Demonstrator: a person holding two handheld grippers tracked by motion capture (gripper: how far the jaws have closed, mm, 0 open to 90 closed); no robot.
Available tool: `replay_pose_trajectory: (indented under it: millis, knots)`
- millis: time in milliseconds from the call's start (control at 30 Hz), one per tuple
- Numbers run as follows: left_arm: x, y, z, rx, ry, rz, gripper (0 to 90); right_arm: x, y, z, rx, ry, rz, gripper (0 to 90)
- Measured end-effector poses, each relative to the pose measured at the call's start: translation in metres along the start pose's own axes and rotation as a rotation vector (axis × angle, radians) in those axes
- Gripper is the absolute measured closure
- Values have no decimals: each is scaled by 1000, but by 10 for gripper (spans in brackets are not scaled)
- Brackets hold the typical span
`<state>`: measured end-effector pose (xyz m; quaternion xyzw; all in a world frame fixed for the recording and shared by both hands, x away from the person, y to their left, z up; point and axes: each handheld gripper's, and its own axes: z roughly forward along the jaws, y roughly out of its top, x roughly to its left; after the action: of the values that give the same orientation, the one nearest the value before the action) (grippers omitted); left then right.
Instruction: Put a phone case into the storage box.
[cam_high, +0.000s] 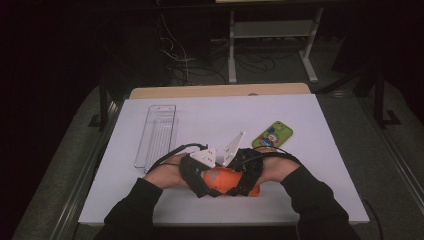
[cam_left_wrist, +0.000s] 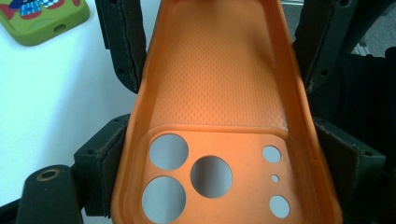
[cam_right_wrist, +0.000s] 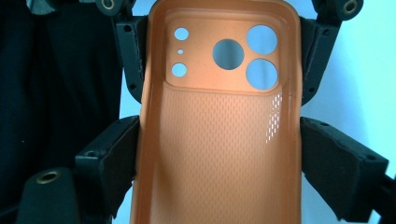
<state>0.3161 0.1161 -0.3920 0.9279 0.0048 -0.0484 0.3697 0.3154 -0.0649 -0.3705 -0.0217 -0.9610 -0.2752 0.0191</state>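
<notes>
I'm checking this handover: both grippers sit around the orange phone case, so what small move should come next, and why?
Probably lift the orange case slightly off the white table. The left gripper pinches its camera-hole end and the right gripper clamps the other, so it looks secured. The green case lies clear.

Black sleeves (cam_high: 131, 205), black grippers (cam_high: 220, 167) with brass-ringed screw holes (grey three-cornered plates on top), trailing black cables (cam_high: 170, 154)

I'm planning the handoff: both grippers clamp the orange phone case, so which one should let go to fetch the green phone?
Right. The green phone lies on the table just beyond the right gripper; the left gripper sits farther away and can keep the orange case clamped at its camera-hole end.
</notes>
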Motion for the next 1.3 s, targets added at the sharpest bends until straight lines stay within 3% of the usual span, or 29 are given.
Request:
replay_pose_trajectory:
  millis: [267,467,533,567,700,733,867,1000,1167,1300]
  knots:
    - [0,0,-4,-8,13,-13,159,1,-1,-4,-26,-11,14,131]
    - [4,-2,-6,14,72,-43,159,-4,-8,-16,-90,-51,52,56]
    - [5,-3,-8,6,92,-55,159,-6,-13,-21,-98,-80,90,28]
    - [6,-4,-10,8,96,-67,159,-6,-15,-24,-92,-85,137,28]
    - [10,-7,-15,7,145,-90,159,-15,-28,-32,-122,-136,199,24]
    - [10,-8,-16,-1,157,-121,159,-18,-32,-34,-137,-165,194,24]
    - [12,-10,-21,-18,224,-176,159,-22,-44,-41,-163,-229,267,26]
    - [13,-13,-24,-32,268,-227,159,-23,-55,-44,-185,-285,377,18]
    - [11,-13,-27,-32,297,-253,159,-19,-68,-46,-247,-319,478,17]
    - [11,-14,-27,-11,311,-251,159,-11,-83,-42,-286,-359,561,17]
